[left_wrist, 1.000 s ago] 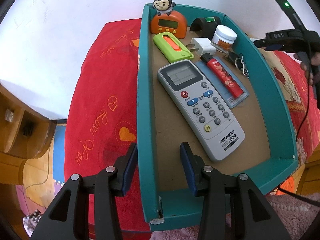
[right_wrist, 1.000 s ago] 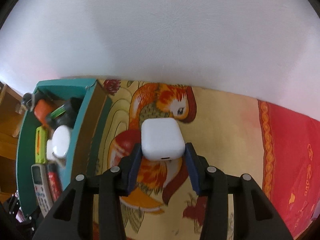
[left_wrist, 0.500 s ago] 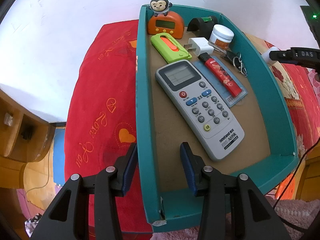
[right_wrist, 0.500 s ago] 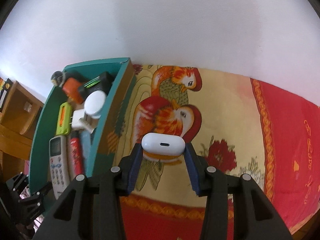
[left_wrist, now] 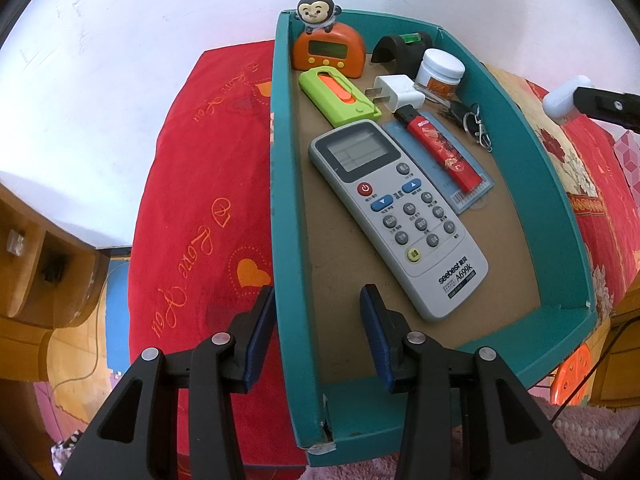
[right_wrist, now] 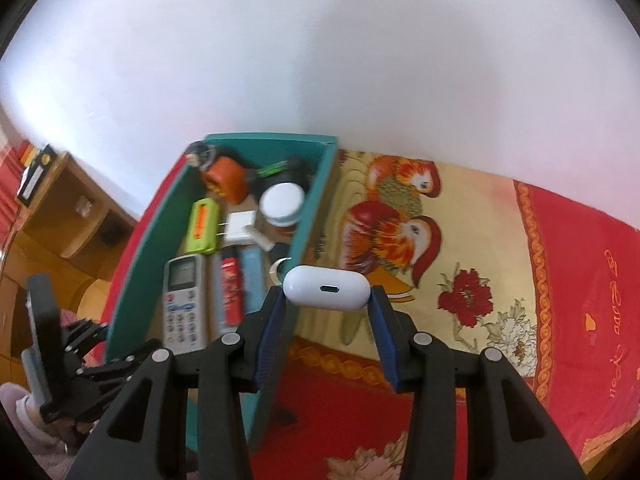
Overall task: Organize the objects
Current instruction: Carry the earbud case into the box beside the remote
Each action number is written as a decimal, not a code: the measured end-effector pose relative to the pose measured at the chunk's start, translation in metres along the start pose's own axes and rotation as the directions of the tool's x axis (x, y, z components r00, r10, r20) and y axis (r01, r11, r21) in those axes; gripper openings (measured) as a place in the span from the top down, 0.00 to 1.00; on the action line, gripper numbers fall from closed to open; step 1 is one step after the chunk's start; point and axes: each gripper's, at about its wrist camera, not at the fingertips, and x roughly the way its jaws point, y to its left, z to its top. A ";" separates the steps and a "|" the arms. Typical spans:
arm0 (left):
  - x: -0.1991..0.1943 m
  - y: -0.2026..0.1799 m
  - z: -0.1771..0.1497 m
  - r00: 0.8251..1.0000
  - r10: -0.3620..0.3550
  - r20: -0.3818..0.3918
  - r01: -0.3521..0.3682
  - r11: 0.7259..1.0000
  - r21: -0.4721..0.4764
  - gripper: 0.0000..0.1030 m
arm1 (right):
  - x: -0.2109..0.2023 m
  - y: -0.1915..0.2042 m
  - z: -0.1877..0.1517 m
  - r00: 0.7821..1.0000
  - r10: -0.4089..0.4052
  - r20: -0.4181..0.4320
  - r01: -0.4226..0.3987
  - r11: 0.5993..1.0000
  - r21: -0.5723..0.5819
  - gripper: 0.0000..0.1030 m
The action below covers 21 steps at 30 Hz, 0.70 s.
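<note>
Above the right wall of the teal box (right_wrist: 312, 208), your right gripper (right_wrist: 326, 308) carries the white earbud case (right_wrist: 326, 290), its blue pads pressed on the case's two rounded ends and its charging port turned toward the camera. The case hangs clear of the bedspread (right_wrist: 500, 264) with the bird print, just outside the box's right wall as the right wrist view shows it. From the left wrist view the same case (left_wrist: 564, 98) appears beyond the box's right wall, at the tip of a dark finger.

Your left gripper (left_wrist: 318, 322) sits at the box's near left corner with its jaws narrow, straddling the left wall (left_wrist: 284, 240): one pad outside over the red cover (left_wrist: 200, 208), one inside over the brown floor. The wall stands between the pads, though whether they pinch it you cannot tell.

Inside the box, the grey remote (left_wrist: 396, 216) lies slantwise down the middle. Beside it toward the right wall rests a red tube (left_wrist: 442, 150) on a blue card (left_wrist: 476, 188). Toward the far wall are a green cutter (left_wrist: 340, 98), a white plug (left_wrist: 398, 92), a white-lidded jar (left_wrist: 439, 70), keys (left_wrist: 470, 118), a black piece (left_wrist: 400, 48), and an orange timer (left_wrist: 328, 54) topped by a monkey figure (left_wrist: 316, 12).
</note>
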 end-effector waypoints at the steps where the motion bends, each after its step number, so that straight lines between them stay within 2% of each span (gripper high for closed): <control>1: 0.000 0.000 0.001 1.000 0.000 0.000 0.000 1.000 0.000 0.57 | -0.002 0.006 -0.002 1.000 0.007 0.000 -0.007 1.000 -0.015 0.59; 14: 0.002 -0.001 0.003 1.000 -0.002 0.001 0.002 1.000 0.004 0.57 | 0.009 0.063 -0.032 0.993 0.084 -0.083 -0.094 0.988 -0.123 0.59; 21: 0.001 -0.003 0.003 1.000 -0.003 0.002 0.003 1.000 0.005 0.57 | 0.029 0.088 -0.039 0.990 0.029 -0.136 -0.058 0.975 -0.214 0.59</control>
